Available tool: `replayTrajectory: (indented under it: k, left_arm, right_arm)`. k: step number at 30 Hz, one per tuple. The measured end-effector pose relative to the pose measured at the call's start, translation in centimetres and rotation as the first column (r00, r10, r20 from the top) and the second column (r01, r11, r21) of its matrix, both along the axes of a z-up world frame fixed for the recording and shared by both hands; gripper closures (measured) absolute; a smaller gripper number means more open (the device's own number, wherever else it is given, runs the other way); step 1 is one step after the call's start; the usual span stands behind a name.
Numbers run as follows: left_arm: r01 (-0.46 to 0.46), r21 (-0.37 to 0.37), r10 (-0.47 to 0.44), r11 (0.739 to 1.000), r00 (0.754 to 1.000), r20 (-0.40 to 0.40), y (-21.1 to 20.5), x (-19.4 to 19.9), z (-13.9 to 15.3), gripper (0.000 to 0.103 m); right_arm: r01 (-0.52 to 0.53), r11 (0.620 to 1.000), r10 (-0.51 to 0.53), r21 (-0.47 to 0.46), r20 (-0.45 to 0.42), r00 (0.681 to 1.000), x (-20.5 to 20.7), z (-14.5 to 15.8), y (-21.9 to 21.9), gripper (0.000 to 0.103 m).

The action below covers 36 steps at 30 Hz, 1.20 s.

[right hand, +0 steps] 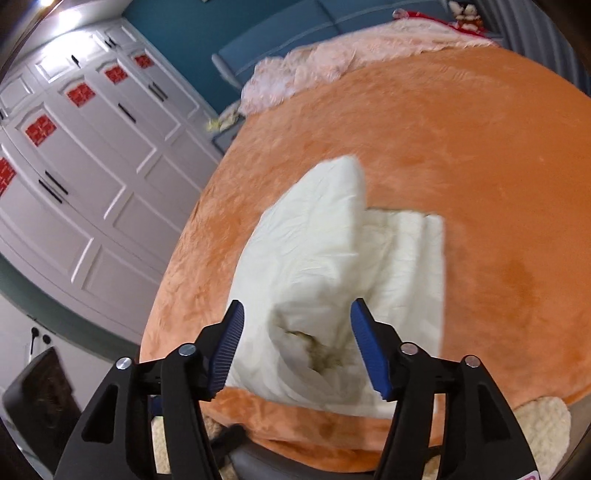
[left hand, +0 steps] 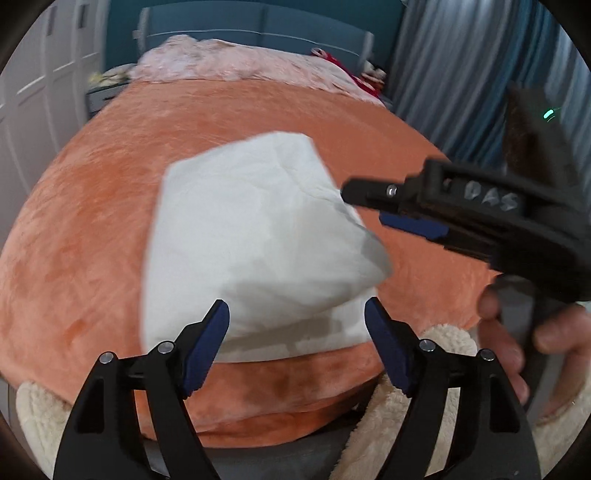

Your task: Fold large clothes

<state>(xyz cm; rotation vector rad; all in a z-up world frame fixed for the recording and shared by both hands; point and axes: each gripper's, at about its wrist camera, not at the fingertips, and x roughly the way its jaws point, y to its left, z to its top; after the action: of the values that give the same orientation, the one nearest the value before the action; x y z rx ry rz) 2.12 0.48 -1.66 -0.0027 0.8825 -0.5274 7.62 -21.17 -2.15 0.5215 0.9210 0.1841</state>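
Note:
A white garment [left hand: 251, 240] lies partly folded on the orange blanket [left hand: 81, 229] of a bed. My left gripper [left hand: 297, 325] is open over the garment's near edge, holding nothing. My right gripper [left hand: 364, 206] comes in from the right at the garment's right edge, above a raised fold. In the right wrist view the right gripper [right hand: 297, 332] is open, its blue pads [right hand: 369, 350] either side of a bunched opening in the white garment [right hand: 314, 258]. Whether the pads touch the cloth I cannot tell.
A pink quilt [left hand: 229, 62] lies at the bed's head by a blue headboard [left hand: 258, 22]. White wardrobe doors [right hand: 74, 155] stand left of the bed and grey-blue curtains [left hand: 461, 74] to the right. A cream fleece [left hand: 391, 424] hangs below the near edge.

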Motion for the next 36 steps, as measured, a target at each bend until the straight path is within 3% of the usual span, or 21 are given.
replayTrajectory:
  k: [3, 5, 6, 7, 12, 19, 26, 36]
  left_arm:
    - [-0.081, -0.01, 0.081, 0.997, 0.997, -0.011, 2.7, 1.3, 0.7, 0.03]
    - [-0.141, -0.017, 0.141, 0.99, 0.99, -0.026, 4.4, 2.4, 0.8, 0.03]
    - [-0.17, -0.023, 0.169, 0.985, 0.985, -0.037, 5.2, 2.9, 0.7, 0.03]
    - [-0.189, -0.029, 0.188, 0.982, 0.981, -0.047, 5.7, 3.4, 0.7, 0.03]
    - [-0.199, 0.007, 0.199, 0.98, 0.979, -0.032, 5.4, 4.3, 0.7, 0.032]
    - [-0.125, 0.082, 0.131, 0.989, 0.989, -0.066, 2.0, 4.5, -1.7, 0.034]
    - [-0.093, 0.176, 0.118, 0.98, 0.983, -0.139, -0.1, 4.2, -6.0, 0.036]
    - [-0.099, 0.255, 0.137, 0.962, 0.981, -0.136, -0.8, 4.6, -8.5, 0.033]
  right_arm:
    - [-0.002, 1.0, 0.0, -0.031, -0.068, 0.998, 0.6, -1.4, 1.1, 0.043]
    - [-0.002, 0.999, -0.002, -0.05, -0.079, 0.997, 0.4, -2.0, 1.2, 0.064]
    - [0.004, 0.998, -0.008, -0.056, -0.069, 0.998, 0.0, -2.0, 1.0, 0.081]
    - [0.011, 0.999, -0.012, -0.038, -0.046, 0.999, -0.6, -1.7, 0.6, 0.084]
    - [0.09, 0.995, -0.09, -0.053, 0.01, 0.996, -4.6, -0.6, -2.2, 0.085]
    - [0.161, 0.984, -0.168, -0.075, -0.102, 0.981, -7.9, -5.7, -5.4, 0.085]
    - [0.143, 0.979, -0.163, -0.142, -0.139, 0.977, -7.4, -8.3, -4.8, 0.084]
    - [0.126, 0.977, -0.156, -0.172, -0.175, 0.972, -6.1, -10.5, -4.0, 0.082]
